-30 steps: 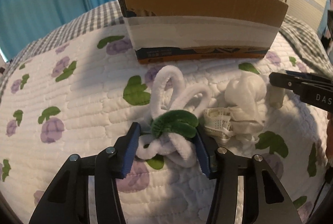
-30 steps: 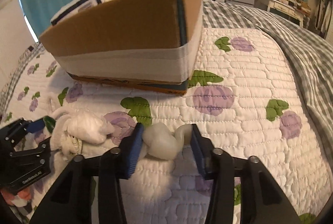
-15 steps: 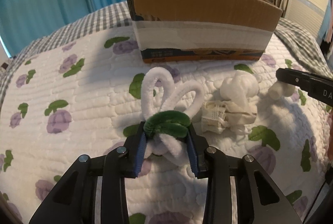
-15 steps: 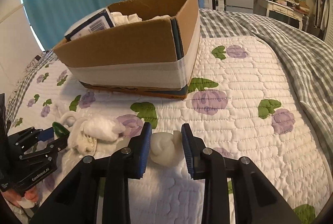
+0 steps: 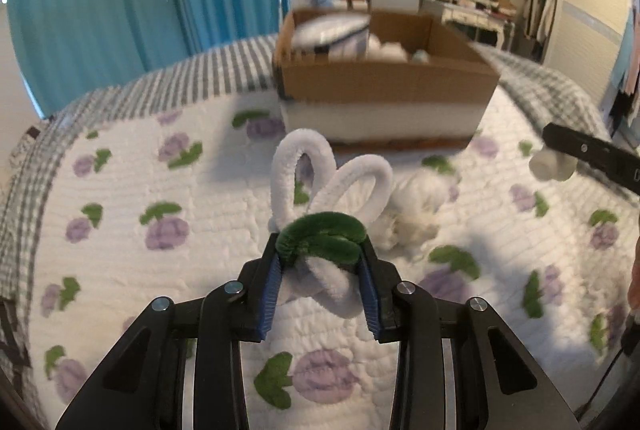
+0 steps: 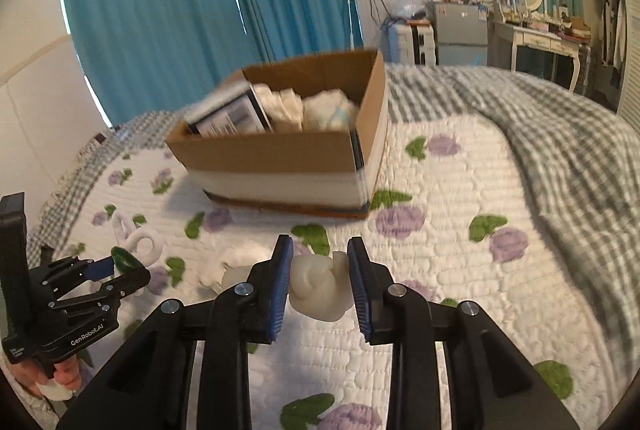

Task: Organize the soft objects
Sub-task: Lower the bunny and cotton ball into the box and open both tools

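My left gripper (image 5: 320,262) is shut on a white and green fuzzy pipe-cleaner toy (image 5: 324,230) and holds it above the quilt; it also shows in the right wrist view (image 6: 120,266). My right gripper (image 6: 320,270) is shut on a knotted cream soft toy (image 6: 316,286), lifted off the bed; the toy also shows in the left wrist view (image 5: 552,166). A white sock bundle (image 5: 416,206) lies on the quilt between them. The open cardboard box (image 6: 280,150) with soft things inside stands ahead on the bed (image 5: 120,230).
A grey checked blanket (image 6: 560,134) covers the bed's right side. Blue curtains (image 6: 200,10) hang behind the box. A dresser and fridge (image 6: 460,30) stand at the far wall.
Both grippers closed on their toys and rose with them off the quilt. The box now shows from higher up, with its inside visible.
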